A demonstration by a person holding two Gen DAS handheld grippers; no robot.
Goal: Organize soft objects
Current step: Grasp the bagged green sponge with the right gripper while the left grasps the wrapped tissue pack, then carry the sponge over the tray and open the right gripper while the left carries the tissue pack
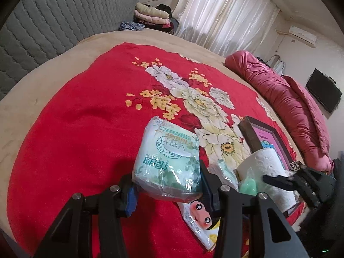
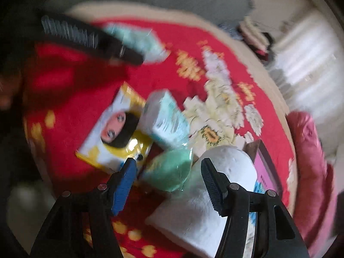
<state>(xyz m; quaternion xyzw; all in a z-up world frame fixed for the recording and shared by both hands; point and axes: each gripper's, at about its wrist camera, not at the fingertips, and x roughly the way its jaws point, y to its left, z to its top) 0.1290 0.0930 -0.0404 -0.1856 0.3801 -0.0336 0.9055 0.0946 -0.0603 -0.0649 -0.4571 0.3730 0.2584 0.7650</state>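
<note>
My left gripper (image 1: pixel 166 181) is shut on a green-and-white tissue pack (image 1: pixel 167 161) and holds it above the red floral blanket (image 1: pixel 86 129). In the right wrist view that pack (image 2: pixel 137 40) shows blurred at top left. My right gripper (image 2: pixel 167 167) is open and empty over a pile: a small green packet (image 2: pixel 169 172), a white paper roll (image 2: pixel 215 185), a pale tissue pack (image 2: pixel 167 118) and a cartoon-face tissue pack (image 2: pixel 116 133). The right gripper (image 1: pixel 279 181) also shows in the left wrist view beside the roll (image 1: pixel 266 163).
A framed picture (image 1: pixel 264 137) lies on the blanket beside the roll. A rolled pink quilt (image 1: pixel 290 99) lies along the bed's right side. Folded clothes (image 1: pixel 150 15) are stacked by the grey headboard (image 1: pixel 53 21). Curtains hang behind.
</note>
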